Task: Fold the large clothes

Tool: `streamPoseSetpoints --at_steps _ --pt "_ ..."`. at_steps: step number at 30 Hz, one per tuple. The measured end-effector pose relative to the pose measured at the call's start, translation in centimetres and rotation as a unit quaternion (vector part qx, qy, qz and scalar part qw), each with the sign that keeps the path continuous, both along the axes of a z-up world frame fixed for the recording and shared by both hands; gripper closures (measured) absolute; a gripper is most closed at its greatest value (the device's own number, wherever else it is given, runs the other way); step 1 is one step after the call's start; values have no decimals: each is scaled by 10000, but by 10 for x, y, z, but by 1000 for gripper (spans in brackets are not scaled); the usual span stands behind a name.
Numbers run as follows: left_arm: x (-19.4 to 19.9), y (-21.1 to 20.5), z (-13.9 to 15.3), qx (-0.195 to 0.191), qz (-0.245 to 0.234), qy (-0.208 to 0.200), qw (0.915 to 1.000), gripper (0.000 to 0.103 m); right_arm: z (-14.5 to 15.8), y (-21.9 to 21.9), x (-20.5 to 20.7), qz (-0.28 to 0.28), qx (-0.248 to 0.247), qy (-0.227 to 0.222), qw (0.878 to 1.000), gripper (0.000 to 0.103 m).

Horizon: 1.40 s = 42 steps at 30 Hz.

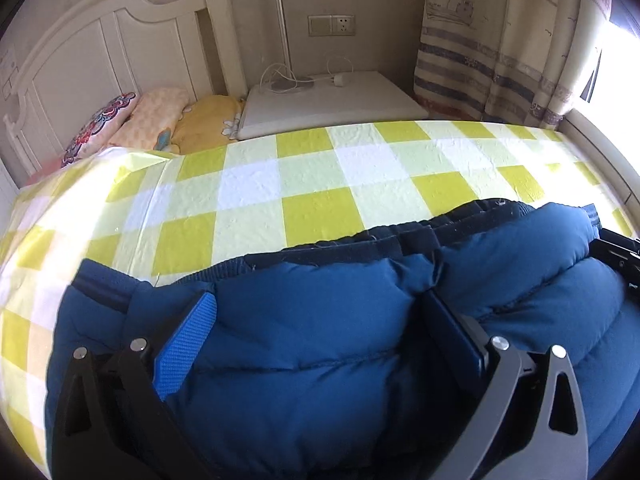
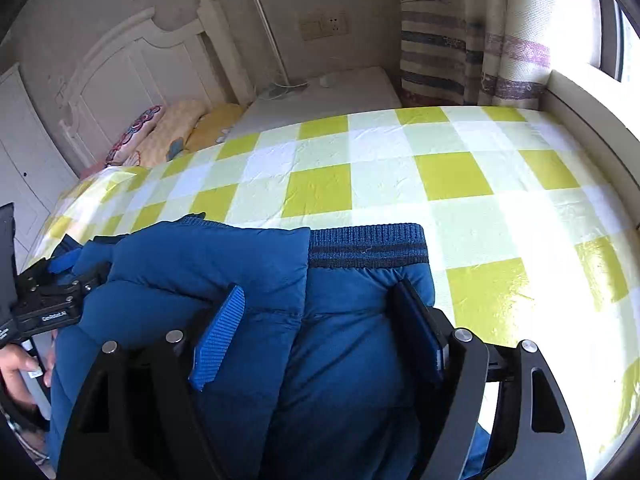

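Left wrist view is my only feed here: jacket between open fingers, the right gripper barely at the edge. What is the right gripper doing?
Observer: The right gripper is open, its fingers straddling the jacket near its right edge.
Operator: What lies just ahead of it?
Observer: A striped ribbed hem, flat on the bedspread.
Operator: Any sign of the person?
Observer: A hand at the frame's left edge, holding the left gripper by its handle.

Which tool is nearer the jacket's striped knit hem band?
Right. The right tool sits just below the striped knit hem band on the blue jacket; the left tool is further left along the jacket.
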<state>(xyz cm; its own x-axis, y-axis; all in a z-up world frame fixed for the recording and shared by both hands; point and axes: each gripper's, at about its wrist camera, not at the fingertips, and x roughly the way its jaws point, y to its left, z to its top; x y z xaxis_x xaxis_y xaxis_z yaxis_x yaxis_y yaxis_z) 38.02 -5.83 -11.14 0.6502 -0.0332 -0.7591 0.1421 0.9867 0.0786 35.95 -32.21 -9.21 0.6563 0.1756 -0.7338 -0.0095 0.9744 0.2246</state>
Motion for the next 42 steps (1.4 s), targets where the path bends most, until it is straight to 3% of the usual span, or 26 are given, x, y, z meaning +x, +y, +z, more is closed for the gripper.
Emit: streamPoseSetpoints --at_steps 7,9,11,12,15,17,19,23,30,33,38,40,41,42 --pt "-3 1 -3 -73 8 -78 9999 2 2 7 0 107 -80 109 9998 18" --pt "-4 2 -2 -63 17 -93 9999 2 14 0 -18 -171 106 281 9994 18" --pt "-7 4 -2 -70 70 -115 9999 2 33 -11 -52 -308 596 8 9977 18" --pt "-7 6 -2 -100 96 -117 9998 2 46 -20 -87 -242 964 -334 9945 18" --pt "-6 10 -3 -210 139 -80 9997 2 54 -43 -175 -372 1370 -758 9870 14" --pt "-6 9 -3 -166 142 -90 9997 2 45 -57 -222 -543 1494 -756 9844 14" --pt "-7 9 -2 -159 148 -104 9997 2 22 -73 -279 -747 2098 -665 9726 14" --pt "-9 8 -2 -78 166 -125 9998 2 -16 -64 -325 -608 2738 -242 9596 15" --pt "-9 9 -2 -28 240 -122 9996 2 -34 -9 -280 -185 2655 9 9639 16" --pt "-8 10 -2 -76 240 -91 9996 2 -33 8 -245 -566 2449 -174 9677 12" --pt "-6 13 -3 -99 374 -99 9992 2 -32 20 -208 -1357 2490 -742 9561 10" --pt "-5 17 -2 -95 524 -115 9985 2 -37 11 -206 -1359 2950 -1117 9392 32" --pt "-4 19 -2 -125 577 -110 9982 2 -39 5 -208 -1335 3110 -1255 9326 50" --pt "-4 21 -2 -171 602 -105 9980 2 -39 2 -212 -1264 3210 -1415 9279 56"
